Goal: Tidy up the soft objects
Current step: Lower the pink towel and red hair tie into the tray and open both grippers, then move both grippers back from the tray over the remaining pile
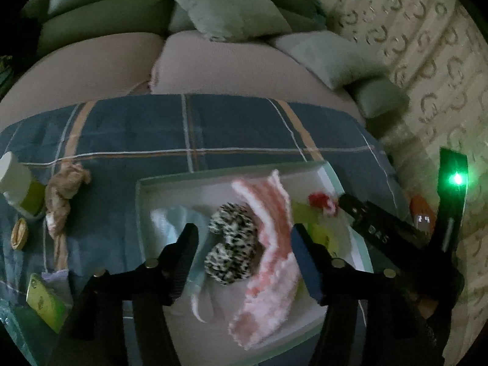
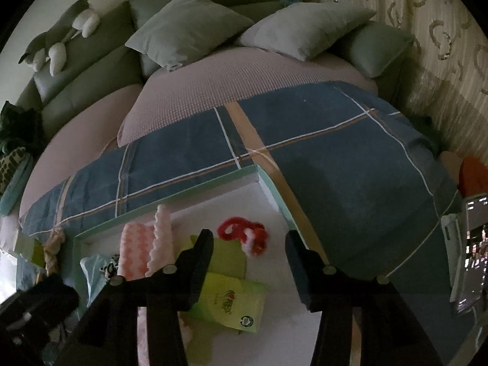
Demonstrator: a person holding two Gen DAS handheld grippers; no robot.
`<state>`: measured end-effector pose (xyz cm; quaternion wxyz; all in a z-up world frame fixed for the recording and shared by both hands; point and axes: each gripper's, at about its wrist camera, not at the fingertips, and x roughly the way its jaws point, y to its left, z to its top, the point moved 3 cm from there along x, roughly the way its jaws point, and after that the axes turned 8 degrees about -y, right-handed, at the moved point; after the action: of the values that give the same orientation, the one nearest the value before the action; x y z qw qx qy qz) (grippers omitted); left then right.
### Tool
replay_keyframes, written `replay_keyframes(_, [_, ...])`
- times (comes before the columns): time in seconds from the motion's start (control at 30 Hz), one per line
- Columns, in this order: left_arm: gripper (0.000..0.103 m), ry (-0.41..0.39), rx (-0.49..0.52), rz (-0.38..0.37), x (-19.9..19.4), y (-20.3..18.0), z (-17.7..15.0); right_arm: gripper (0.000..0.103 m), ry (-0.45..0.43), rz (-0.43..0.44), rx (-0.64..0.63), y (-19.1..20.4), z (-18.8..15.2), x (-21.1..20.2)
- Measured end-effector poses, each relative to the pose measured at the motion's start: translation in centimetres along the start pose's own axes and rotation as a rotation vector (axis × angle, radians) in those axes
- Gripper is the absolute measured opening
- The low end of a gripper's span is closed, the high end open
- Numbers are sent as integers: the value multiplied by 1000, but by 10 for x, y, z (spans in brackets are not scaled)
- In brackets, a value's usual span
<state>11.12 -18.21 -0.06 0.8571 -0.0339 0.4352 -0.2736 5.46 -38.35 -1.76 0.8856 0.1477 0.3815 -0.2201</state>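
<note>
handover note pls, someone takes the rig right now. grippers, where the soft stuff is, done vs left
Left gripper: open, empty, over the box.
Right gripper: open, empty, over the box's right part.
In the box: pink striped sock, leopard scrunchies, light blue cloth, red scrunchie, green packets.
Left: beige cloth lies on the blue plaid blanket, outside the box.

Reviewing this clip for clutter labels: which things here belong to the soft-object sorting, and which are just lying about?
Part of the job:
tray
pink striped sock
leopard scrunchie
red scrunchie
light blue cloth
beige rag, outside the tray

Lying about:
white cup
green packets
pillows
plush toy
phone
</note>
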Motion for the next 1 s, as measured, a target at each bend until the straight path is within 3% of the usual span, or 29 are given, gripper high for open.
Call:
replay_keyframes(0.1, [68, -14, -45, 29, -2, 17, 3, 62, -7, 0, -7, 3, 1, -3])
replay_keyframes(0.2, [79, -25, -91, 64, -2, 34, 5, 76, -14, 2, -11, 7, 1, -5])
replay_keyframes(0.3, [81, -48, -136, 96, -6, 52, 7, 87, -19, 8, -33, 12, 0, -6])
replay_keyframes(0.37, [88, -66, -154, 109, -9, 60, 9, 103, -29, 4, -50, 16, 0, -7])
replay_keyframes(0.4, [93, -73, -160, 113, -10, 62, 9, 103, -38, 9, -55, 19, 0, -9])
replay_keyframes(0.53, [95, -104, -192, 125, -16, 75, 11, 103, -49, 40, -51, 25, 1, -13])
replay_keyframes(0.6, [102, -117, -204, 133, -18, 81, 11, 103, -50, 47, -51, 27, 1, -15])
replay_keyframes(1.0, [103, -232, -232, 224, -40, 113, 16, 103, -70, 99, -70, 44, -2, -22])
